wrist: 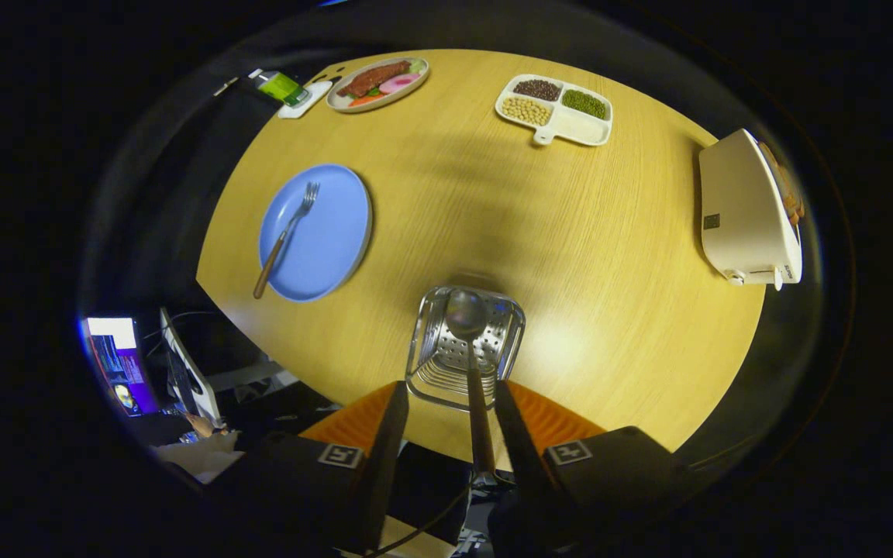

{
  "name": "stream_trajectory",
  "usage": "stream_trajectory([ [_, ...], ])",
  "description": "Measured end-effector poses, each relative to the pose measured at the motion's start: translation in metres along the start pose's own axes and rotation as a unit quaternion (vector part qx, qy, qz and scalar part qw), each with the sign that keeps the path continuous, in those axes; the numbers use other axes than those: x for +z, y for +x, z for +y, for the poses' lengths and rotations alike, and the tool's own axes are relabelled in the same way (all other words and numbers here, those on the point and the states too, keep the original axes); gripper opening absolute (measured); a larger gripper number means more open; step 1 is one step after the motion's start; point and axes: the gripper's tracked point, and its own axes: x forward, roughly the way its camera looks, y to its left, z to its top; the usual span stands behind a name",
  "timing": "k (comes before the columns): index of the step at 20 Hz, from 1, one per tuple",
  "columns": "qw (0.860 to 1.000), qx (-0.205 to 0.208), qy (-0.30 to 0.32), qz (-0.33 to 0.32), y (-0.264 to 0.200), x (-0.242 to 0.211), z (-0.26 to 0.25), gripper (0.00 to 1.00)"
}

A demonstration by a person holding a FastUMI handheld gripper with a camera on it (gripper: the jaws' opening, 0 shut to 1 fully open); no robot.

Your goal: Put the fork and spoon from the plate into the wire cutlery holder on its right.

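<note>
**Spoon over the holder, fork still on the plate**

On the round wooden surface (570, 232), the blue plate (330, 248) carries only the fork (285, 239). The wire cutlery holder (446, 372) sits just ahead of the gripper (450, 434). Its jaws appear clamped on the spoon (468, 318), bowl above the holder. Next: lower, release.

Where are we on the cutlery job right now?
Nothing is finished yet. In hand: the spoon hangs between the tool's fingers, bowl down over the wire cutlery holder; whether both fingers press its handle or it has been let go is unclear. Left: the fork lies on the blue plate, untouched.
</note>
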Motion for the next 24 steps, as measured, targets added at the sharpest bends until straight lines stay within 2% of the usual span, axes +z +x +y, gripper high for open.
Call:
stream_trajectory([
  [1,1.000,0.002,0.001,-0.021,-0.006,0.005,0.005,0.89],
  [2,0.999,-0.001,0.001,-0.043,-0.011,0.009,0.008,0.90],
  [4,0.995,-0.006,-0.002,-0.103,-0.027,0.022,0.023,1.00],
  [8,0.982,0.008,-0.016,-0.188,-0.054,0.034,0.070,0.99],
  [13,0.974,0.026,-0.024,-0.222,-0.050,0.051,0.129,0.99],
  [17,0.974,0.033,-0.032,-0.221,-0.023,0.063,0.170,1.00],
  [24,0.984,0.036,-0.042,-0.172,0.049,0.073,0.223,1.00],
])
